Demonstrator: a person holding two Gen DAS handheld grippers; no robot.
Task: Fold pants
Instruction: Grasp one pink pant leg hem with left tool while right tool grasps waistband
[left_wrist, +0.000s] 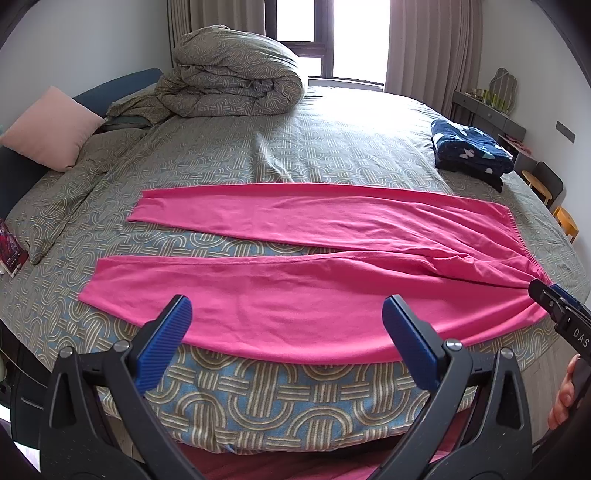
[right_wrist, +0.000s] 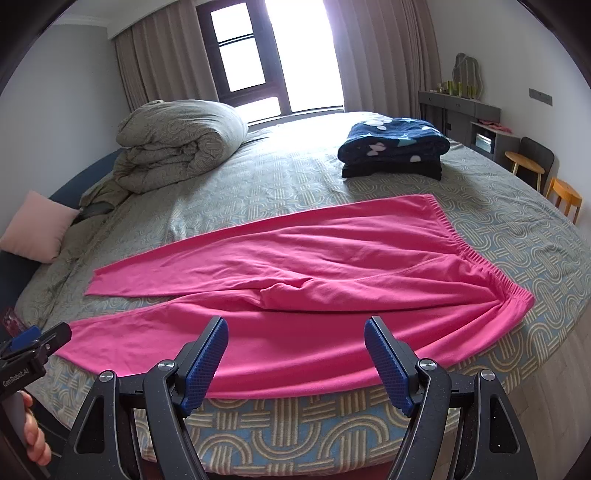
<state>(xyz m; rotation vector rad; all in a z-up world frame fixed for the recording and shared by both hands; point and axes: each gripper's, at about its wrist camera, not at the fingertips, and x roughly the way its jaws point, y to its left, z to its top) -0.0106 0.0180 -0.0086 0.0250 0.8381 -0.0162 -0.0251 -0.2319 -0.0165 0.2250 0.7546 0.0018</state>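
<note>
The pink pants (right_wrist: 295, 280) lie unfolded along the near edge of the bed (right_wrist: 295, 435), legs apart, so folding looks not yet begun: the left gripper (left_wrist: 284, 332) and right gripper (right_wrist: 295, 354), both spread and empty, must each pinch the near leg's edge.

Patterned bed (right_wrist: 498, 236), bright curtained window (right_wrist: 295, 55), grey dresser (right_wrist: 461, 110), wooden stools (right_wrist: 563, 195), white walls (right_wrist: 517, 44)

The right gripper (left_wrist: 546, 291) body shows the letters "DAS", cut off. The left gripper (right_wrist: 40, 338) body reads "GenRobot.AI".
</note>
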